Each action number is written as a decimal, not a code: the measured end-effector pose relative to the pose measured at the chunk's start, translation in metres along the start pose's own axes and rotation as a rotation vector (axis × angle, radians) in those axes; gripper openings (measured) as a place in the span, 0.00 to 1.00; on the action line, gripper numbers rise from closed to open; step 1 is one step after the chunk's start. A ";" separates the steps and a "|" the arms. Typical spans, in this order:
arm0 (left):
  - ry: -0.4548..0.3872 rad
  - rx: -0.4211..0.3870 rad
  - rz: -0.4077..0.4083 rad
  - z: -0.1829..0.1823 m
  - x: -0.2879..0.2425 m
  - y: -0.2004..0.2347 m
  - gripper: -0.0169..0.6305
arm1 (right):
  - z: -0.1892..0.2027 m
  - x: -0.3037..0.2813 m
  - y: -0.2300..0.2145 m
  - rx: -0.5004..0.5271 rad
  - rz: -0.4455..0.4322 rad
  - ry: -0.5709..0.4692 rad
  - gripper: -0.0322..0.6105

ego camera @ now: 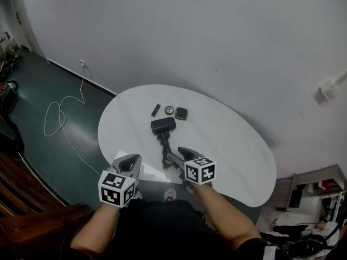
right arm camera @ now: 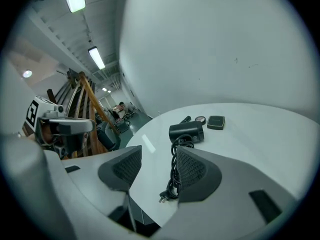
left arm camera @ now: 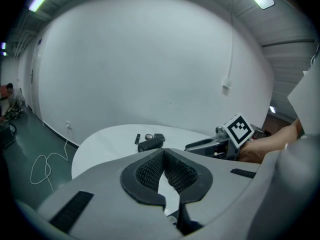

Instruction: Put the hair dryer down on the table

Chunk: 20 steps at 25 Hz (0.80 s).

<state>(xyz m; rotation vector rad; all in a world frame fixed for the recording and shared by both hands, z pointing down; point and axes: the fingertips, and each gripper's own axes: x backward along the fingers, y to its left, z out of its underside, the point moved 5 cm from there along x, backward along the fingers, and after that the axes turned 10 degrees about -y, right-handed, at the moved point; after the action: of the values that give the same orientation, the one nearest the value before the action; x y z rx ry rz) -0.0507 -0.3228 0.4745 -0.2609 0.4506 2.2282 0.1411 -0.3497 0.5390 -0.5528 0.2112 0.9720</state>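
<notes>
Left gripper (left arm camera: 163, 150) pinched shut on nothing, right gripper (right arm camera: 156, 156) spread and empty, I judge the job done: dryer (ego camera: 163, 125) lies on table (ego camera: 233, 145), cord (ego camera: 164, 150) trailing toward me

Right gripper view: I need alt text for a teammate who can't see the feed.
The right gripper is open and empty above a white table, where a black hair dryer lies with its bundled cord and plug trailing toward the camera. Just beyond it sit a small dark stick, a round case and a dark square case.
</notes>
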 end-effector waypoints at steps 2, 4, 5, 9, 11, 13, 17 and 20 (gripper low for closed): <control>-0.001 -0.006 0.011 -0.002 -0.002 -0.002 0.04 | -0.008 0.014 0.006 0.009 -0.007 -0.031 0.37; -0.002 -0.016 0.026 -0.006 -0.004 -0.005 0.04 | -0.016 0.029 0.010 0.024 -0.006 -0.064 0.34; -0.003 -0.024 0.035 -0.007 -0.004 -0.007 0.04 | -0.020 0.037 0.012 0.024 -0.007 -0.084 0.31; -0.006 -0.071 0.066 -0.014 -0.005 -0.016 0.04 | -0.038 0.069 0.016 0.007 -0.022 -0.185 0.19; -0.014 -0.080 0.077 -0.017 -0.004 -0.018 0.04 | -0.047 0.084 0.019 0.006 -0.026 -0.242 0.11; -0.021 -0.080 0.083 -0.021 -0.004 -0.018 0.04 | -0.055 0.096 0.020 0.000 -0.027 -0.288 0.08; -0.027 -0.075 0.079 -0.026 -0.002 -0.014 0.04 | -0.061 0.110 0.018 -0.004 -0.006 -0.325 0.06; -0.026 -0.080 0.076 -0.027 -0.003 -0.011 0.04 | -0.059 0.116 0.010 -0.005 0.018 -0.330 0.06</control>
<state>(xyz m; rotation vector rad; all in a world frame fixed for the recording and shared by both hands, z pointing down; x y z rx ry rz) -0.0389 -0.3295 0.4483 -0.2604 0.3627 2.3243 0.2017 -0.2933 0.4387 -0.3888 -0.0813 1.0656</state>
